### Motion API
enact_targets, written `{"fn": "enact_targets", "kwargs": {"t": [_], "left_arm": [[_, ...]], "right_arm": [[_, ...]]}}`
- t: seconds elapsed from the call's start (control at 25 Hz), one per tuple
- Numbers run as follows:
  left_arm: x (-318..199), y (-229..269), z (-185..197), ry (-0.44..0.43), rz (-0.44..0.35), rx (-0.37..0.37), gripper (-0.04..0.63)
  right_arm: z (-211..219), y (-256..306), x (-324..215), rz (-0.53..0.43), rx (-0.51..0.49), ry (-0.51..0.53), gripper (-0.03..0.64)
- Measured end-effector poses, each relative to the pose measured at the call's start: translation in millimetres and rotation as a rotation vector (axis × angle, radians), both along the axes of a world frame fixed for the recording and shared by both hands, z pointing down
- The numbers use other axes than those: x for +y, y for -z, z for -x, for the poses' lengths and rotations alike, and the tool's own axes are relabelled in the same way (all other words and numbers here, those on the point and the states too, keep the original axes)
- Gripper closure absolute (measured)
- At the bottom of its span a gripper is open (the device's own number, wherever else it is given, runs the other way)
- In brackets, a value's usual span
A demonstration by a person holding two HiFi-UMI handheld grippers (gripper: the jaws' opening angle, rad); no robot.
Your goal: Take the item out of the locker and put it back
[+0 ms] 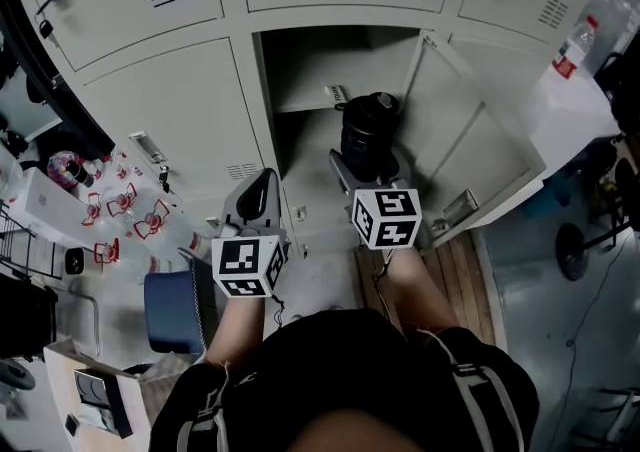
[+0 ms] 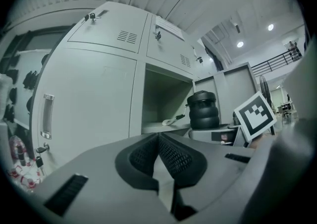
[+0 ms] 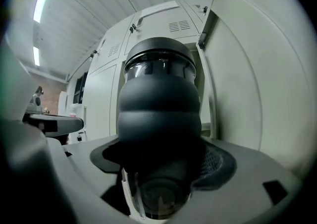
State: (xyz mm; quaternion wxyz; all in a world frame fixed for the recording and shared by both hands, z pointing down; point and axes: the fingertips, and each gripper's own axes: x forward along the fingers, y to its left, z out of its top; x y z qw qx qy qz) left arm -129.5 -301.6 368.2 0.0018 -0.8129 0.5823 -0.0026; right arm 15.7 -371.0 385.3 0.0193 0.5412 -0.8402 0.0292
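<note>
A black ribbed bottle (image 1: 370, 135) with a clear section under its lid stands upright between the jaws of my right gripper (image 1: 364, 168), just in front of the open locker compartment (image 1: 305, 65). In the right gripper view the bottle (image 3: 159, 109) fills the middle, and the right gripper (image 3: 161, 171) is shut on its lower body. My left gripper (image 1: 258, 196) hovers lower left, before a closed locker door, shut and holding nothing. From the left gripper view (image 2: 158, 152) I see the bottle (image 2: 203, 110) to the right and a small white item (image 2: 172, 119) on the locker shelf.
The locker door (image 1: 470, 140) swings out to the right of the bottle. Closed grey lockers (image 1: 170, 110) flank the opening. A blue stool (image 1: 178, 312) and a cluttered table with red-labelled bottles (image 1: 120, 212) lie at the left. Wooden floorboards (image 1: 455, 270) run below the door.
</note>
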Motion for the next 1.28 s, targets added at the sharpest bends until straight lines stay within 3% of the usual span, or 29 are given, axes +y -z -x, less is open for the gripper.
{"fn": "enact_targets", "kwargs": {"t": [0.32, 1.04, 1.28], "left_arm": [[-1, -3, -15, -0.03, 0.006, -0.002, 0.583], [0, -3, -11, -0.025, 0.002, -0.008, 0.583], [0, 1, -3, -0.012, -0.006, -0.011, 0.583]], "right_arm": [[-5, -13, 21, -0.003, 0.002, 0.018, 0.213], [2, -11, 20, 0.004, -0.015, 0.023, 0.213], [9, 10, 5, 0.006, -0.107, 0.05, 0.213]]}}
